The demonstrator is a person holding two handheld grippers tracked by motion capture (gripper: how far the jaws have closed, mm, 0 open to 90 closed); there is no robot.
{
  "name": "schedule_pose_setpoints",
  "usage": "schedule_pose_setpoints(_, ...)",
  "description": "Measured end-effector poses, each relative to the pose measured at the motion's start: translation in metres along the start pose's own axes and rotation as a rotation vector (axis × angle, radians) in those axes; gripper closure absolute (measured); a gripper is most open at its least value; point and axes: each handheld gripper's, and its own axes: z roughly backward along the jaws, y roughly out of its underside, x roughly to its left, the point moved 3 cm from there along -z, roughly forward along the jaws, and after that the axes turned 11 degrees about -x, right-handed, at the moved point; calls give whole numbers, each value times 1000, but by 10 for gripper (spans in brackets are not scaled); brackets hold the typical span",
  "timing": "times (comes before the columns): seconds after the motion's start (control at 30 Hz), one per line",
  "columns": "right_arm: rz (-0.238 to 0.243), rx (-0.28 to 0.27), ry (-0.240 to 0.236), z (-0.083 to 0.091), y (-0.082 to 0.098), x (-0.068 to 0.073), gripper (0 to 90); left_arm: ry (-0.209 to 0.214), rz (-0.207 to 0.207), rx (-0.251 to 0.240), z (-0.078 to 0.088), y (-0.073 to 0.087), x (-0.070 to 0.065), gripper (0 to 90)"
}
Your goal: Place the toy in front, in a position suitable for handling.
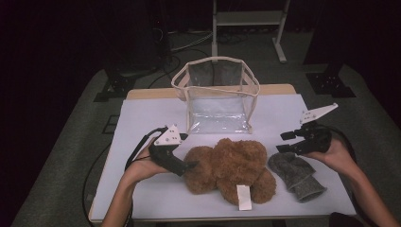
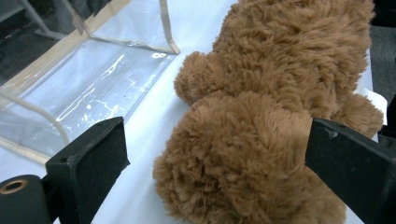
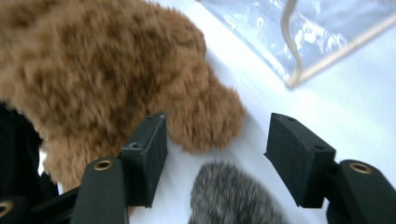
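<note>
1. High view: a brown plush bear (image 1: 231, 170) lies flat on the white table (image 1: 142, 123), near the front edge, with a white tag (image 1: 243, 197) at its lower end. Behind it stands a clear bag (image 1: 217, 97), mouth up and empty. A grey mitten (image 1: 297, 176) lies just right of the bear. The left gripper (image 1: 191, 165) touches the bear's left lobe; the right gripper (image 1: 285, 142) hovers above the mitten, jaws apart and holding nothing.

2. Left gripper view: the jaws stand wide apart, with the bear's rounded lobe (image 2: 243, 158) between them. The right jaw sits against the fur and the left one is clear of it, so nothing is clamped. The bag (image 2: 84, 88) lies beyond, to the left.

3. Right gripper view: the jaws are apart and empty. The mitten (image 3: 233, 198) lies below between them, and the bear (image 3: 107, 79) is to the left.

4. Handling, as I judge it: the bear looks light, soft and squashy, not fragile or slippery. Fur alone may slip free, so clamp deep across a stuffed lobe or limb. The body will sag when lifted.
</note>
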Motion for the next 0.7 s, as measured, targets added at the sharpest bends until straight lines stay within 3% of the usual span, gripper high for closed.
schedule_pose_setpoints(0.43, 88, 9, -66, -29, -58, 1, 302, -63, 30, 3, 18, 8, 10, 28)
schedule_pose_setpoints(0.7, 135, 28, -97, -50, -90, 5, 301, -88, 29, 8, 28, 10, 13, 28)
